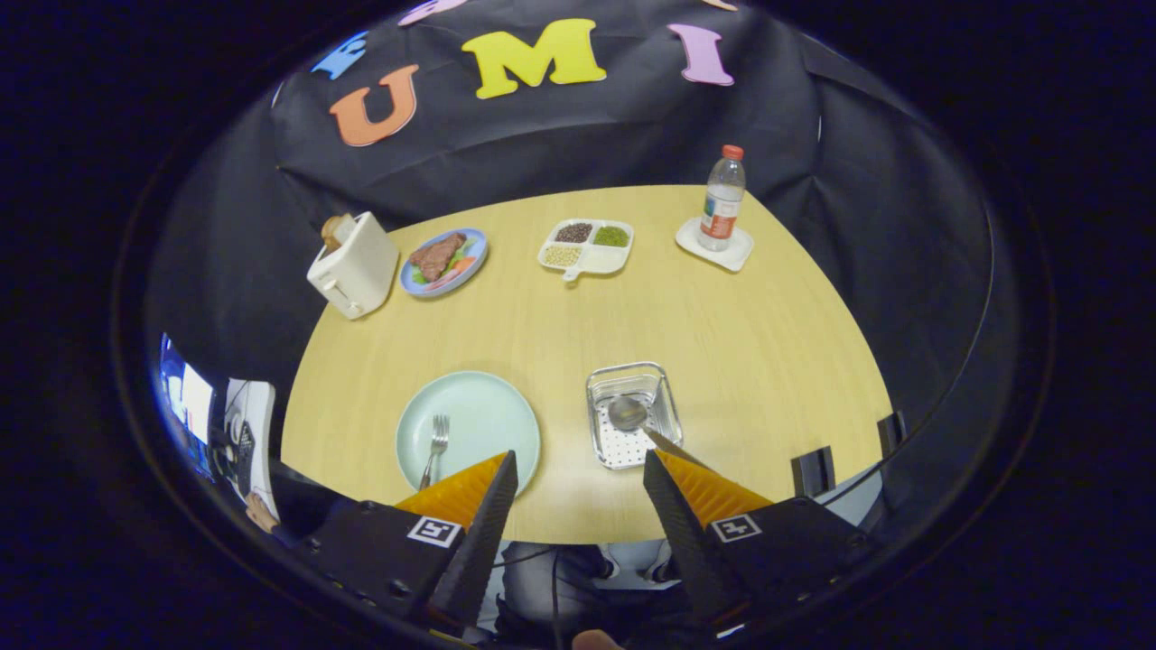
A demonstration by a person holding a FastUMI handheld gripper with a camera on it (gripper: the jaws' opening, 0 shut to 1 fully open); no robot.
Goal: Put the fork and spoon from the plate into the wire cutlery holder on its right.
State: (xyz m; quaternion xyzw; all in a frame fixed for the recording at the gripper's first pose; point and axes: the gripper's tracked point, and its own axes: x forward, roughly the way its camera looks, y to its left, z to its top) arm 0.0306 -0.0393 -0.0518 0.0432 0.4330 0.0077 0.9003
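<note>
Gripper (578, 469) open, empty; spoon (629, 413) in holder (632, 415); fork (435, 449) on plate (479, 415)

Pale green plate (483, 417), silver fork (436, 446), light wood-grain table (722, 325), white toaster (354, 266), red-capped bottle (723, 200).

Fork (435, 447) on plate (488, 411), spoon (632, 417) in wire cutlery holder (664, 393), hand-held gripper (578, 469) fingers apart, empty.

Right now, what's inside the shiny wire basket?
The spoon lies in the wire cutlery holder, bowl up, its handle slanting out toward the open gripper. The handle's end is hidden behind one finger. The fork lies on the plate.
</note>
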